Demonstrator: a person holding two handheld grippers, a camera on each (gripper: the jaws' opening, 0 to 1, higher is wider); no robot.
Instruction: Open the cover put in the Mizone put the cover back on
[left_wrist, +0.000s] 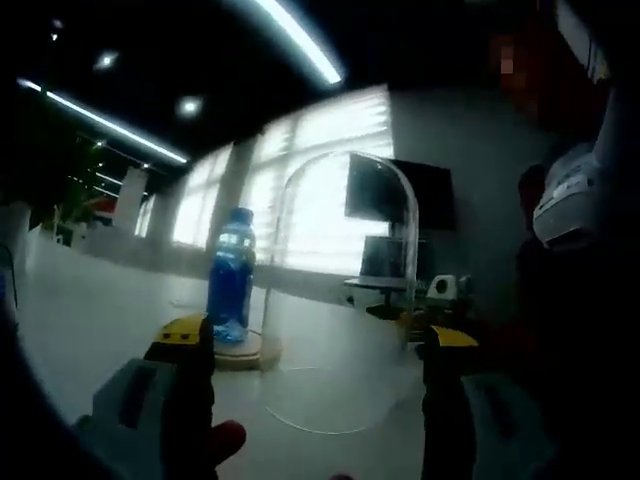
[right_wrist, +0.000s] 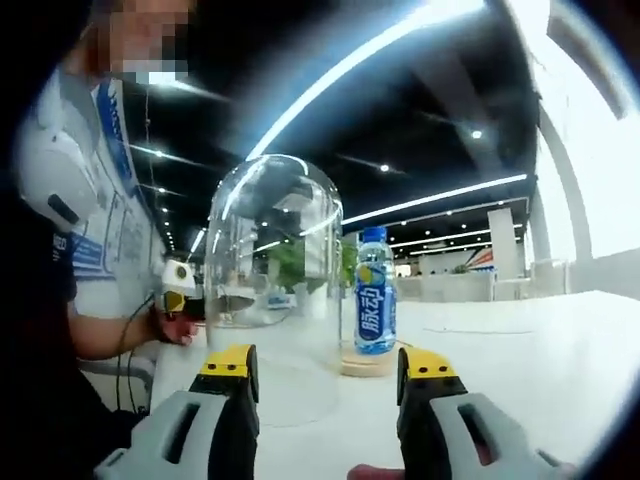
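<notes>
Right gripper low, level, jaws spread empty, left gripper spread beside the glass cover, Mizone bottle upright on wooden base, cover standing just beside base.

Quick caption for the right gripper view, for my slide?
Clear dome cover lifted beside the Mizone bottle standing on its wooden base, open right tool facing them.

The bottle stands on a base on the table; the cover stands beside it, off the base.
</notes>
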